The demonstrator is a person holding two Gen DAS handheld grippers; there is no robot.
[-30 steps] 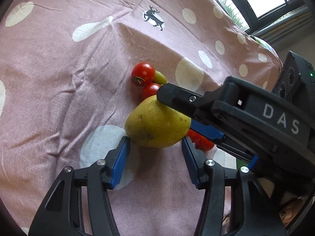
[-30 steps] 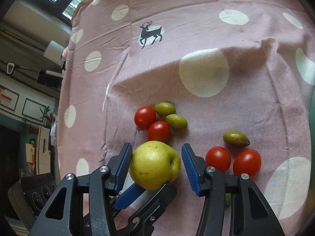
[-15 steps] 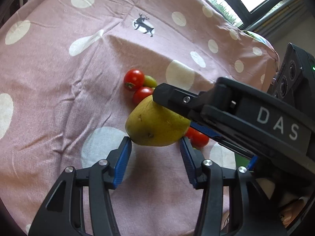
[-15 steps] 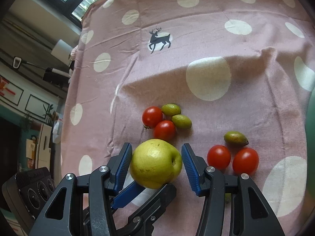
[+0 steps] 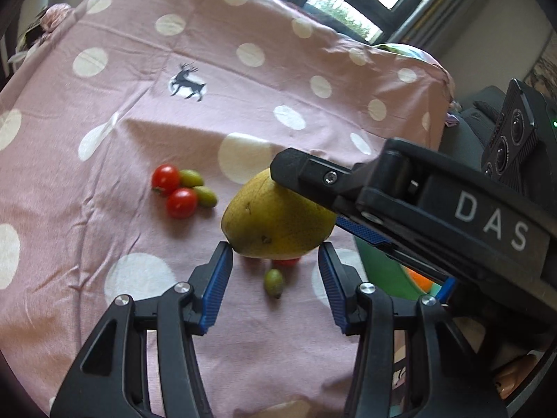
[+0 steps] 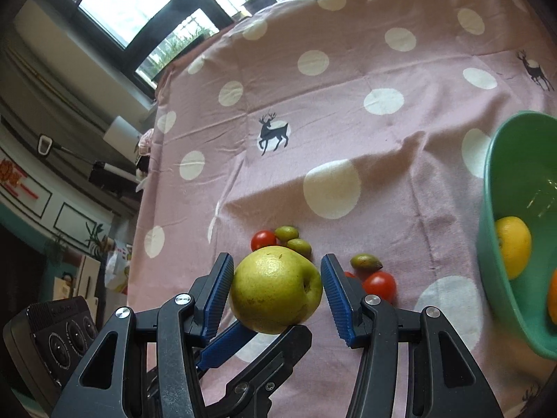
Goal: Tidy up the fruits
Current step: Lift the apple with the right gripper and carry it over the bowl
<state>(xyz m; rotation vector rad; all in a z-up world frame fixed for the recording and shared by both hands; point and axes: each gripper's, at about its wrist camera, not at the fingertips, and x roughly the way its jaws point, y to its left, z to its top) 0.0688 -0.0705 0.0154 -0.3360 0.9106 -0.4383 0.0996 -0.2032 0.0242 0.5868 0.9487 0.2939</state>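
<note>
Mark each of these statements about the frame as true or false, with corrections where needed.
1. The pear sits between the fingers of the right hand-held gripper. True.
2. The green bowl is empty. False: it holds a yellow fruit and an orange fruit at the frame edge.
3. Two red tomatoes lie right beside two small green fruits on the cloth. True.
4. The tablecloth is plain blue. False: it is pink with white dots and a deer print.
</note>
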